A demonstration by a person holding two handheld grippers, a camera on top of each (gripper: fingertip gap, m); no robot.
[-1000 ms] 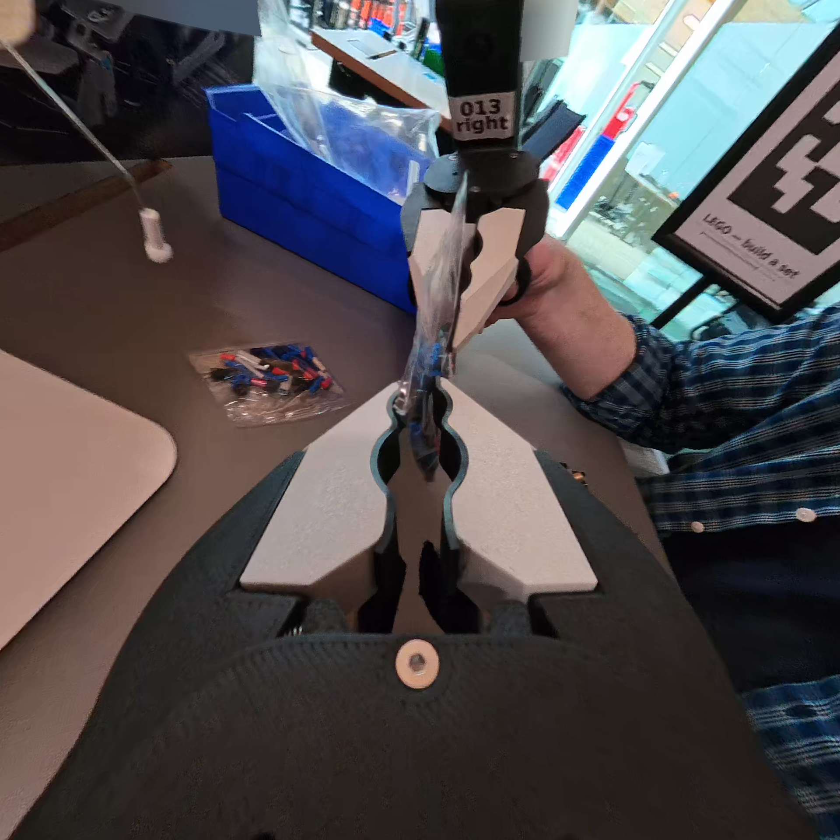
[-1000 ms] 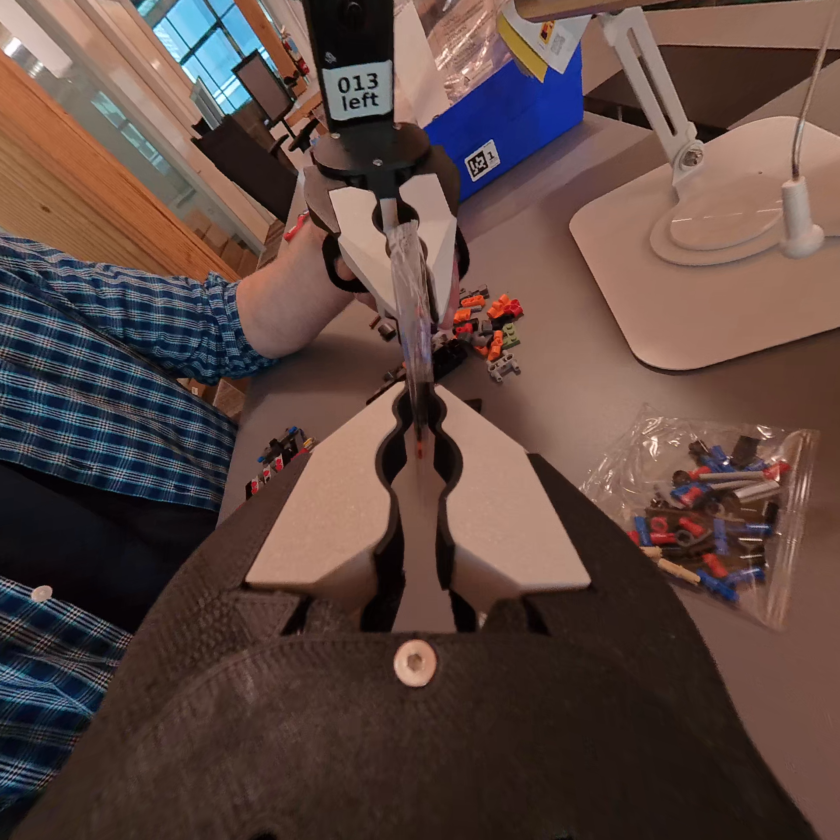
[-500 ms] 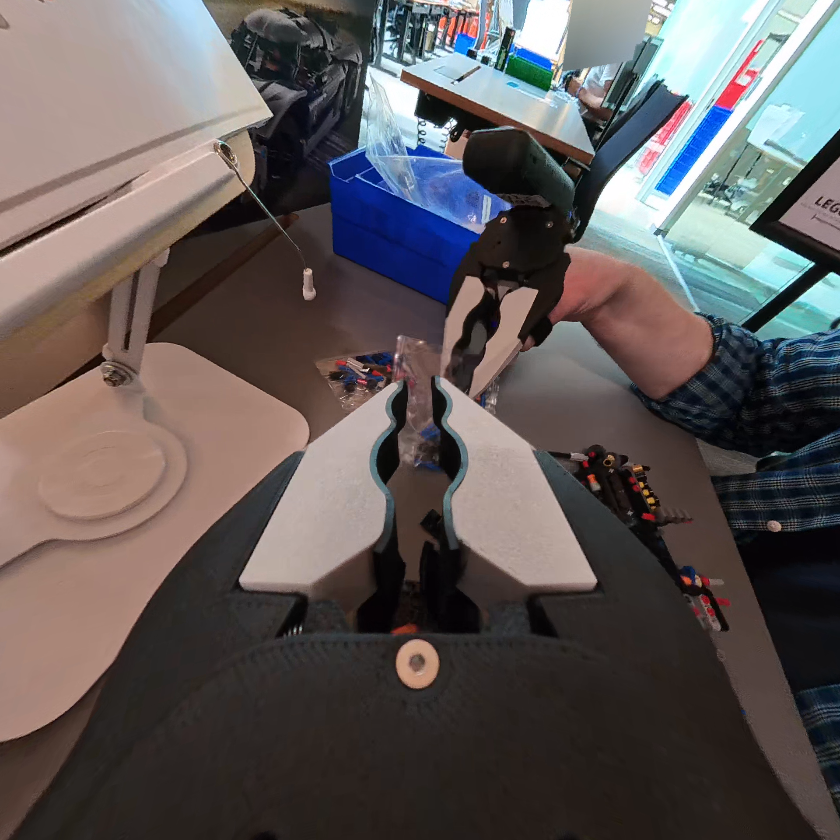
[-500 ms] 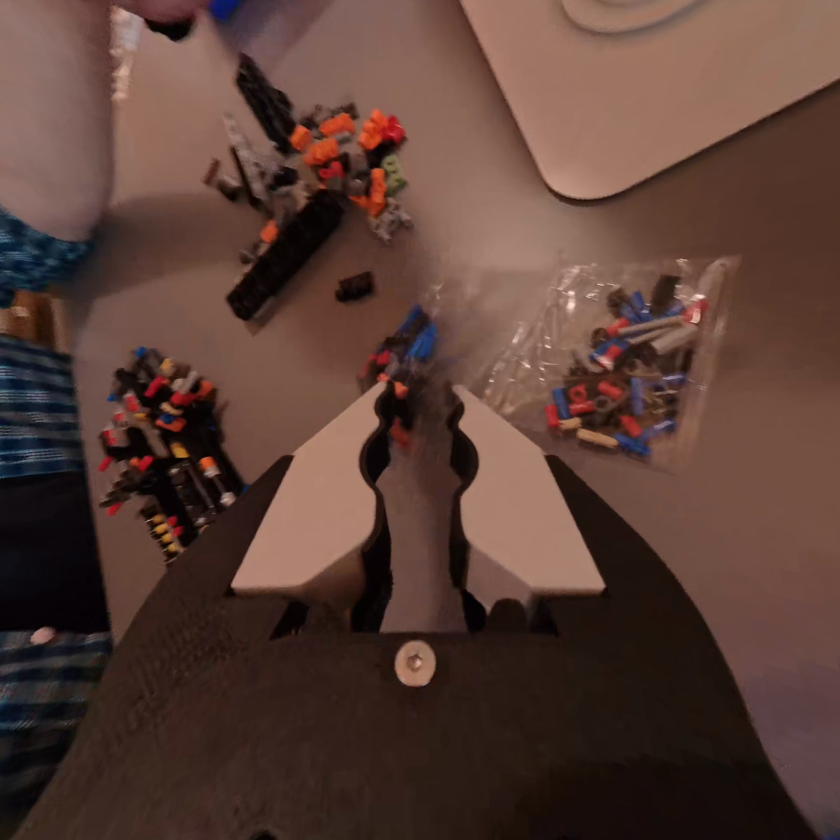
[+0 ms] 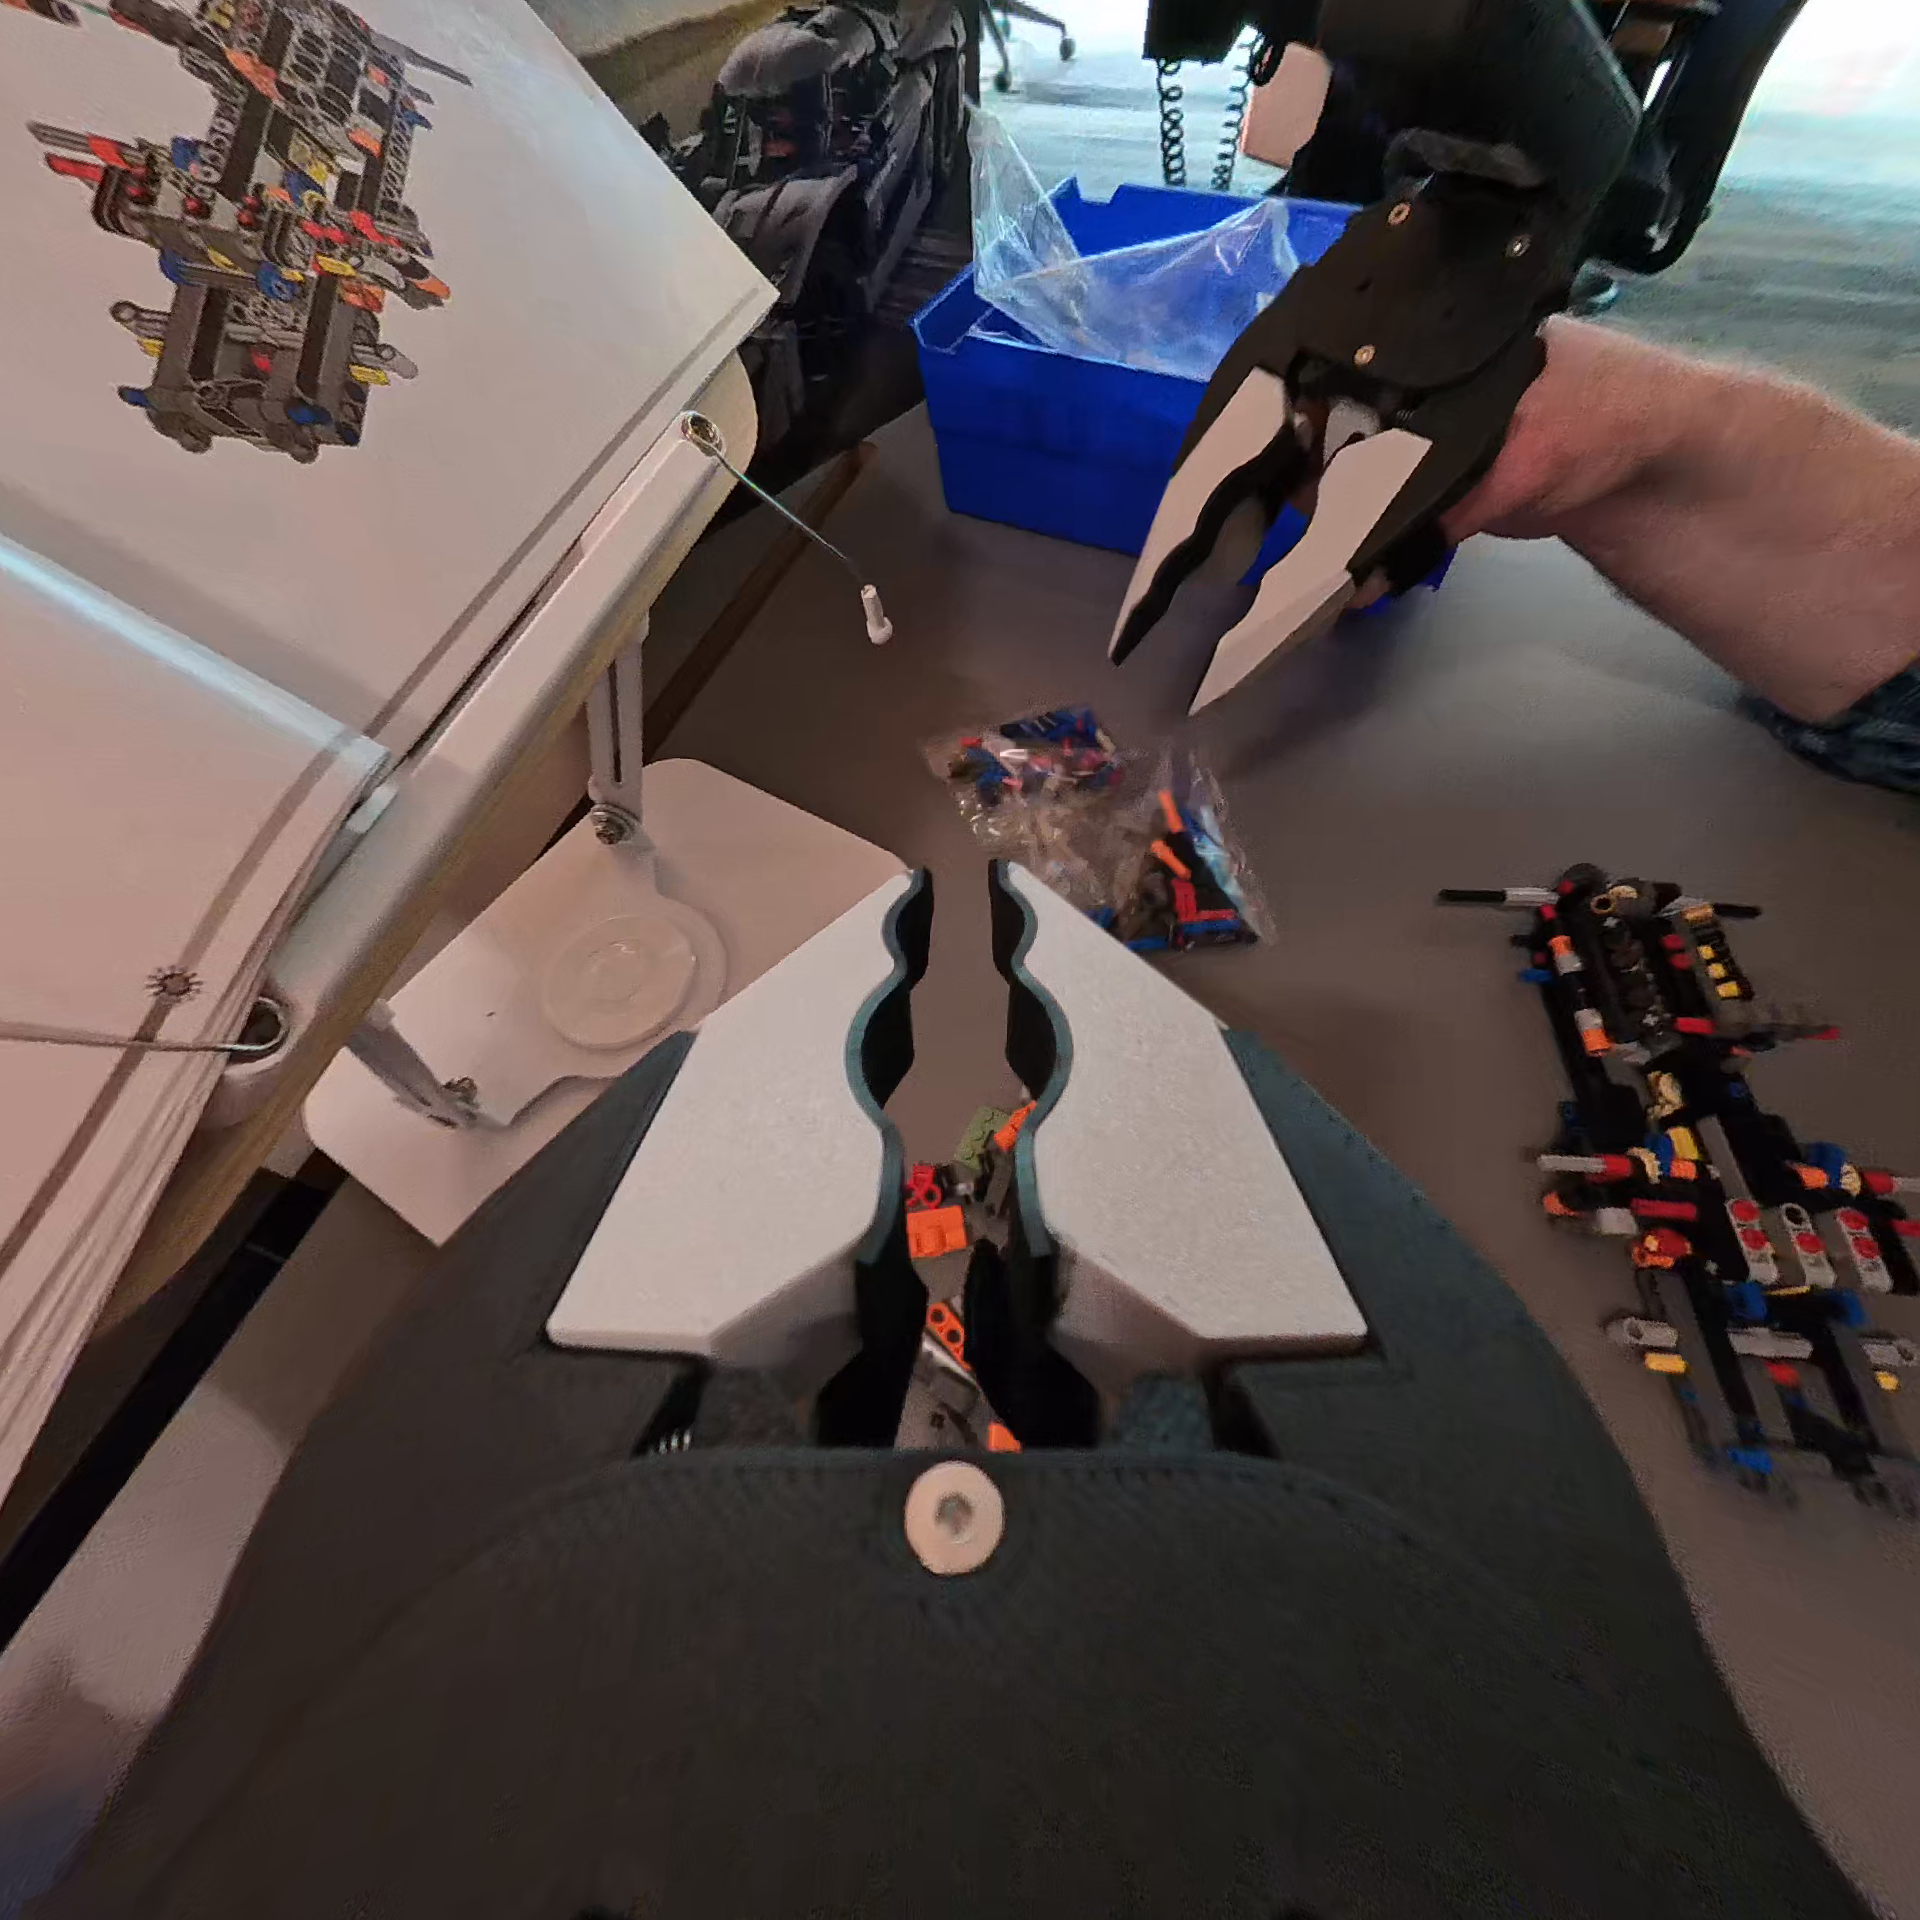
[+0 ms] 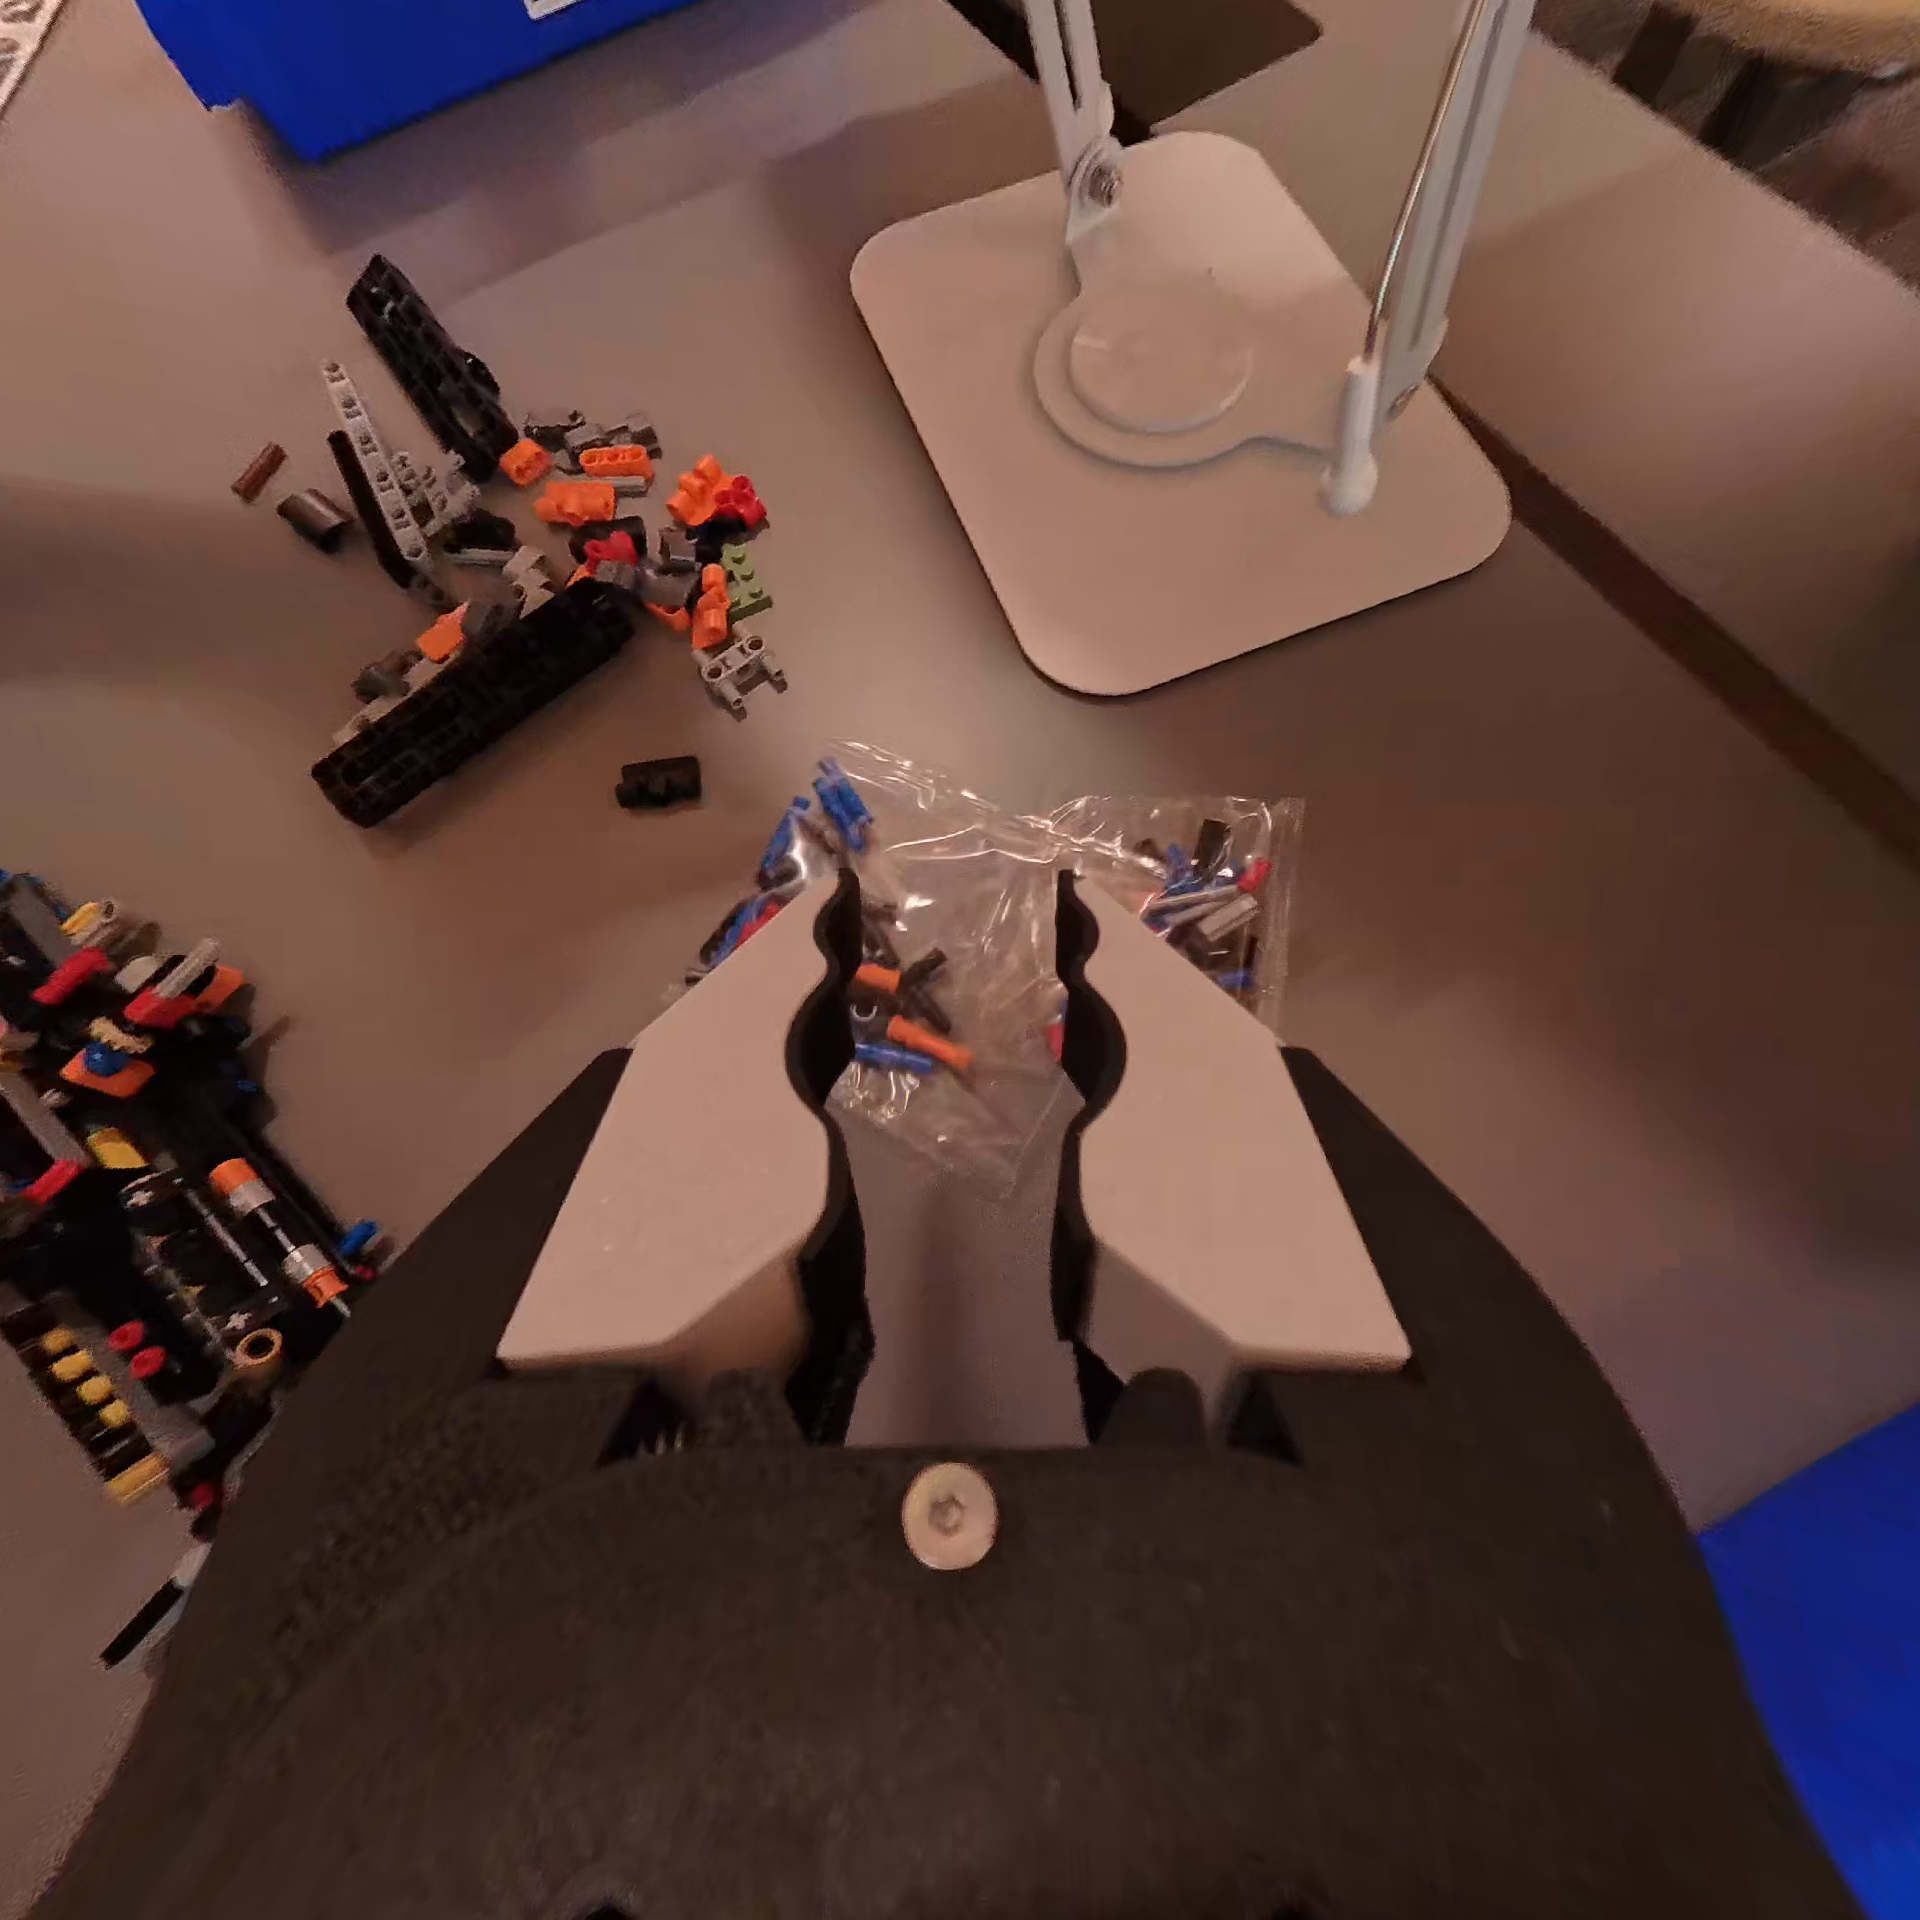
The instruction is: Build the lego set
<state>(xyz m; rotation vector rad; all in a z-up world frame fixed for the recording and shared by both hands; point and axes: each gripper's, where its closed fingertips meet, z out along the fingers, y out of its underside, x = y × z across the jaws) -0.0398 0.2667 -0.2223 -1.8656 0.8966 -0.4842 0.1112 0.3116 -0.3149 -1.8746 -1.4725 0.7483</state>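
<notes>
A grey-brown surface [image 6: 1455,987] carries a white stand base [image 6: 1174,416], and everything else lies around it: a loose pile of orange, black and grey bricks [image 6: 540,561] to its left, a clear bag of small parts [image 6: 1039,935] just in front of it, and a long half-built model [image 5: 1704,1164] farther off. The right gripper [image 6: 951,883] hovers over the bag with its fingers apart and empty. The left gripper [image 5: 956,883] hangs above the loose pile, its fingers slightly apart and holding nothing, with a blue bin [image 5: 1049,416] beyond.
</notes>
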